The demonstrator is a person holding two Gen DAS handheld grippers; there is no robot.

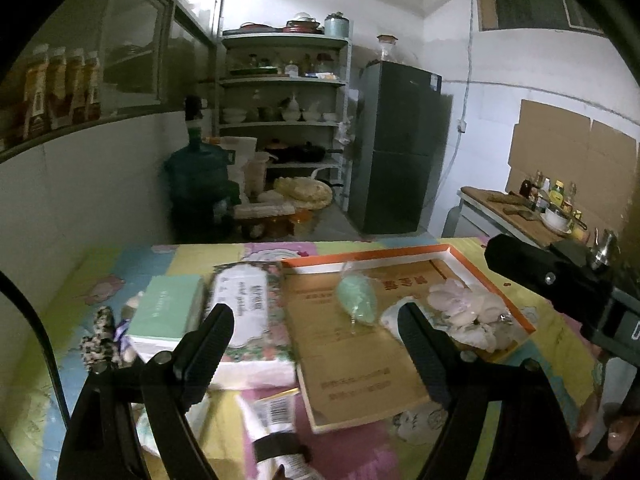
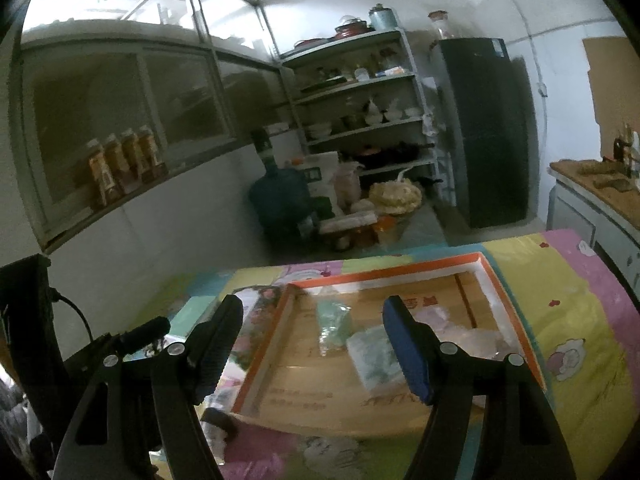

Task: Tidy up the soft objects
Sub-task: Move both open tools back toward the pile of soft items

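The orange-rimmed box [image 1: 490, 276] lies on the patchwork-covered table [image 1: 560, 344] and already holds a green pouch [image 1: 356, 296], pale pink soft pieces [image 1: 468, 308] and a clear packet [image 2: 376, 354], while a floral tissue pack [image 1: 248, 312], a mint pack [image 1: 168, 304] and a tube [image 1: 272, 412] wait outside it. Both the left gripper [image 1: 316, 356] and the right gripper [image 2: 312, 348] hang spread and empty above this, so the next pick probably goes best by squeezing a pack across its narrow side. The print on packs and box is too blurred to read.
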